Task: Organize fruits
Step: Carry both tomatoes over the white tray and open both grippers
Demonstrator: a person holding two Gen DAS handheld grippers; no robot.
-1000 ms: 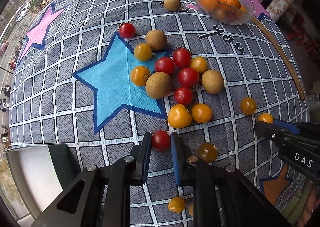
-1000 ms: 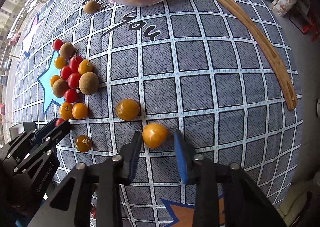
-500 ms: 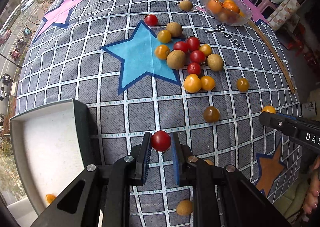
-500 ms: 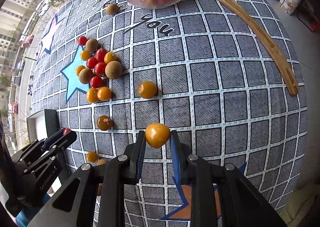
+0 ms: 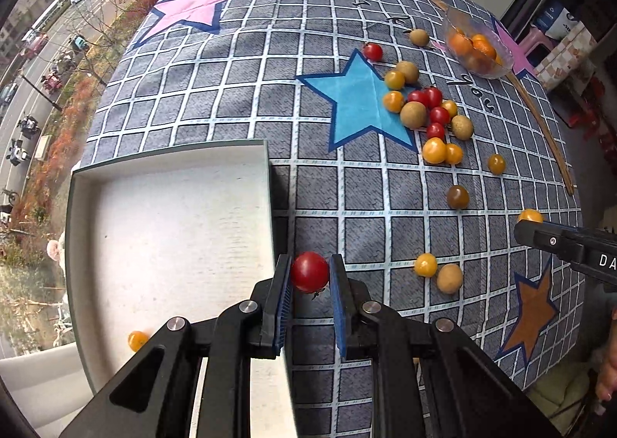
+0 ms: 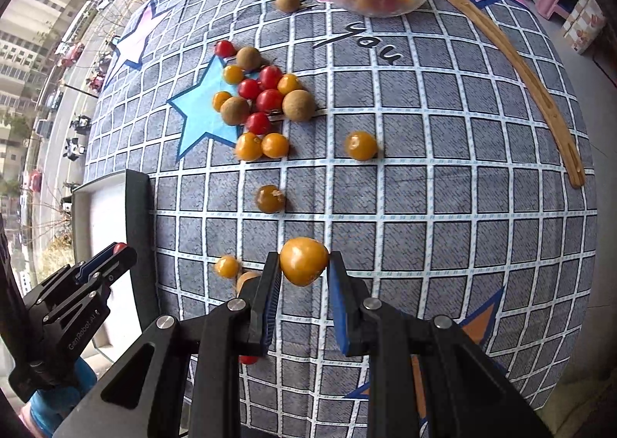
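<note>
**Sorting barely begun — both grippers loaded**

The left gripper (image 5: 309, 278) clamps a red tomato (image 5: 309, 271) beside the white tray (image 5: 169, 229), which holds one yellow tomato (image 5: 137, 340). The right gripper (image 6: 303, 269) grips a yellow tomato (image 6: 303, 260) above the bench (image 6: 443, 168). The fruit cluster (image 6: 262, 106) remains unsorted — most work seems left.

Left gripper (image 5: 309, 276) clamps a red cherry tomato (image 5: 309, 271) between its blue-padded fingers (image 5: 280, 295), just beside the right wall of a white tray (image 5: 169, 229). One small orange tomato (image 5: 137, 340) lies in the tray's near corner. Mixed fruit cluster (image 5: 426, 114) sits on the table (image 5: 239, 79) near a glass bowl (image 5: 477, 48). Right gripper (image 5: 540, 237) enters at the right edge, an orange tomato (image 5: 530, 215) at its tip.
</note>
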